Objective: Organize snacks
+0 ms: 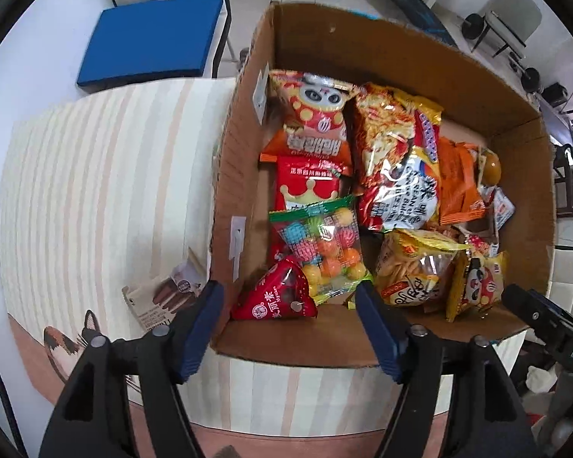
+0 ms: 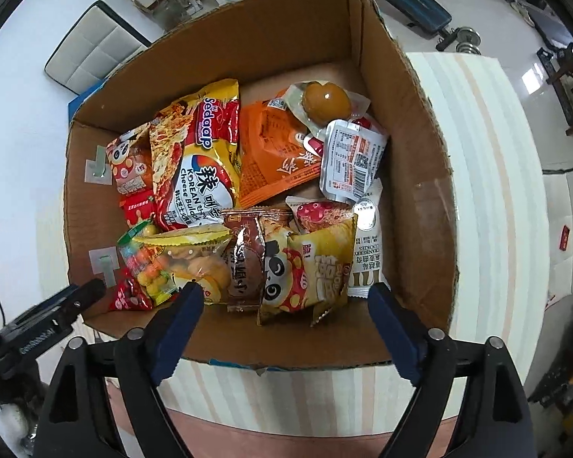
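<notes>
Snacks fill the box; both tools (left, right) point down, spread, empty.

The left gripper points straight down, its blue-padded fingers spread apart with nothing pressed between them. The right gripper also points steeply down, its jaws standing wider still and likewise empty. Each gripper's black body shows at the edge of the other's view, so the two hang side by side, apart.
</notes>
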Demonstrator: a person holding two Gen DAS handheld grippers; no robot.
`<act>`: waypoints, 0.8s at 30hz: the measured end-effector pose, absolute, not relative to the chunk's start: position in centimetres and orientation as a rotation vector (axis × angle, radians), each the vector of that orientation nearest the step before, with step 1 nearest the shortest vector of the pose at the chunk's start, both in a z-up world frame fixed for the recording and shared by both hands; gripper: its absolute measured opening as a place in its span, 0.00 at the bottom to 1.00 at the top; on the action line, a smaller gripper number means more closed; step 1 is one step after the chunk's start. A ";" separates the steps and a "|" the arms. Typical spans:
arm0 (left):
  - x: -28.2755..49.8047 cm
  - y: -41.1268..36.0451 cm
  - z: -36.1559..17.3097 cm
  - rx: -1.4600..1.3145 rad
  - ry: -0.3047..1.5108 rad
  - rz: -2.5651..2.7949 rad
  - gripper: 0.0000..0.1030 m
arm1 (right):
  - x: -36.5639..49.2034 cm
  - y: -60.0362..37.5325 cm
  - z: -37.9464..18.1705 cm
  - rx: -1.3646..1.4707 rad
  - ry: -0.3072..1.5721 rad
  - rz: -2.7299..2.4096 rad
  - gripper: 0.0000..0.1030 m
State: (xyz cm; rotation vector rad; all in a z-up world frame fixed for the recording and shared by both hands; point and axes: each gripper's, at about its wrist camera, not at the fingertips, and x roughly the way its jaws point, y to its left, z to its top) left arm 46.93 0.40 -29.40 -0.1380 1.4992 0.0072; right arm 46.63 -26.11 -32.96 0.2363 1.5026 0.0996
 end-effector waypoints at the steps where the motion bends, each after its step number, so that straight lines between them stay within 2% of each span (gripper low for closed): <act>1: 46.7 0.3 -29.0 -0.140 1.492 0.001 0.80 | 46.4 -26.2 -32.6 0.229 1.495 0.101 0.90; 11: 43.1 0.3 -22.0 -0.042 1.234 0.030 0.82 | 43.2 -24.2 -27.7 0.092 1.316 0.109 0.95; 15: 41.7 0.4 -20.3 -0.045 1.185 0.016 0.82 | 41.4 -24.0 -25.8 0.084 1.264 0.104 0.95; 17: 40.9 0.5 -19.6 -0.035 1.158 0.014 0.91 | 40.4 -23.9 -24.8 0.082 1.238 0.101 0.95; 24: 38.0 0.0 -17.4 -0.037 1.095 -0.001 0.92 | 37.3 -24.3 -21.8 0.068 1.164 0.080 0.96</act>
